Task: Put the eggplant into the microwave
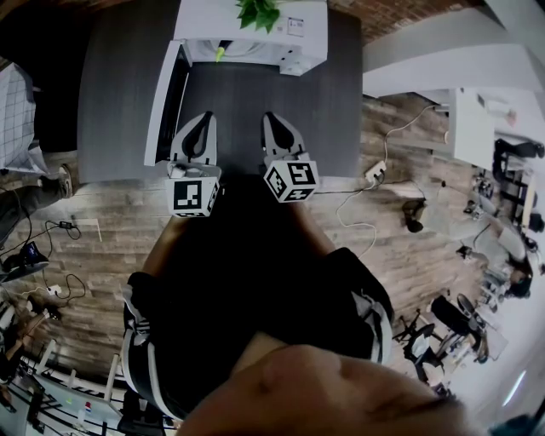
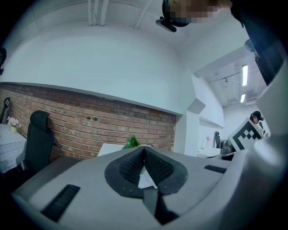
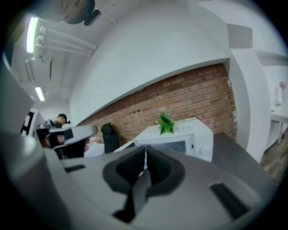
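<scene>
left tool [image 1: 203, 119] closed, empty | right tool [image 1: 272, 119] likewise | microwave [image 1: 204, 24] — inside hidden

A grey table [image 1: 119, 85] stands on plank flooring [image 1: 111, 230] before a brick wall [image 2: 90, 128], black chair [image 2: 38, 134] nearby.

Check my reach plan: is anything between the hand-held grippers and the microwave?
Nothing visible: only bare table lies between the left hand-held gripper, the right hand-held gripper and the microwave, whose door is swung open on the left.
</scene>
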